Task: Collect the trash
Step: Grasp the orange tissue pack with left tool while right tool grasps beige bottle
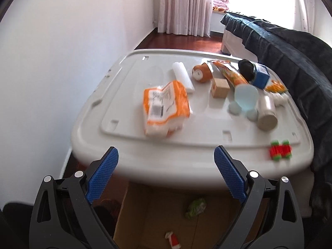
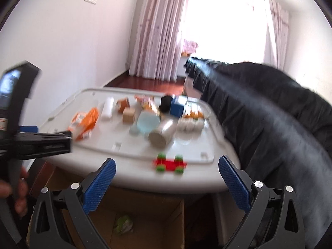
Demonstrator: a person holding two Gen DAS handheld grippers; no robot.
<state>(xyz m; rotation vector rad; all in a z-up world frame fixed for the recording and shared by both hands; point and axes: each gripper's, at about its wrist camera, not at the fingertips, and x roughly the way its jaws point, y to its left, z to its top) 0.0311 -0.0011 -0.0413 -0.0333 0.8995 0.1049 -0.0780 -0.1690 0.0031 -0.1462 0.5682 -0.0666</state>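
Trash sits in two places: scraps in a cardboard box [image 1: 157, 213] on the floor under the near edge of the white plastic surface [image 1: 128, 78], and loose items on top of it. In the box, a crumpled green wrapper [image 1: 196, 207] and a small red and white scrap [image 1: 173, 239], well apart.

On top, left to right in the left wrist view: orange and white tissue pack [image 1: 166, 108] lying flat, barcode up; white roll [image 1: 183, 76] behind it; brown toy figure [image 1: 202, 73] on its side; wooden block [image 1: 220, 87]; long orange packet [image 1: 230, 73] running back to front; pale blue cup [image 1: 245, 97] tipped over, with two small pale blue discs just beside it; black-capped jar [image 1: 247, 68]; blue box [image 1: 261, 76] touching the jar; white tube with a tan end [image 1: 267, 114] lying toward the camera; orange and white snack pack [image 1: 277, 91] near the far right edge. Red and green toy car [image 1: 280, 150] sits alone on the near right rim.

Left gripper [image 1: 166, 159] hangs over the box edge, fingers spread wide, nothing between them. Right gripper [image 2: 167, 171] the same: fingers spread wide, empty, toy car seen in the gap but well beyond it. Right wrist view is motion-blurred; a hand [image 2: 17, 191] holding the left gripper shows at far left. Dark cloth [image 1: 290, 47] drapes along the right side.
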